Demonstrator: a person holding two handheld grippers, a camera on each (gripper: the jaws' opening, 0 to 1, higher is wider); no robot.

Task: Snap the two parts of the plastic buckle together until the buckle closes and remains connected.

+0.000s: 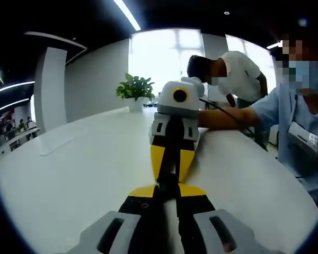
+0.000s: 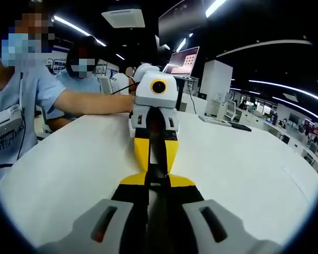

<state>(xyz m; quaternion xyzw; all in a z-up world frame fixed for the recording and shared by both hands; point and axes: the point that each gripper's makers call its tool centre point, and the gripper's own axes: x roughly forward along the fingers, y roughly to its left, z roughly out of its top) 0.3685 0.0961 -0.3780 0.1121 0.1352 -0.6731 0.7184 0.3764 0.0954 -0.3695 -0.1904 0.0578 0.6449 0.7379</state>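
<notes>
Left gripper [image 1: 169, 197] and right gripper [image 2: 155, 182] meet nose to nose over the white table [image 1: 69, 180], each pinching one dark half of the buckle [image 1: 168, 182] between near-shut jaws. Whether the halves have latched, I cannot tell — a slight twist or misalignment, or an early pull apart, could jam them or let them separate.

Partial dark lettering on the person's white chest badge [image 2: 2, 138] in the right gripper view, roughly "aterline", uncertain. Label on badge [image 1: 307, 138] in the left gripper view too blurred to read.
</notes>
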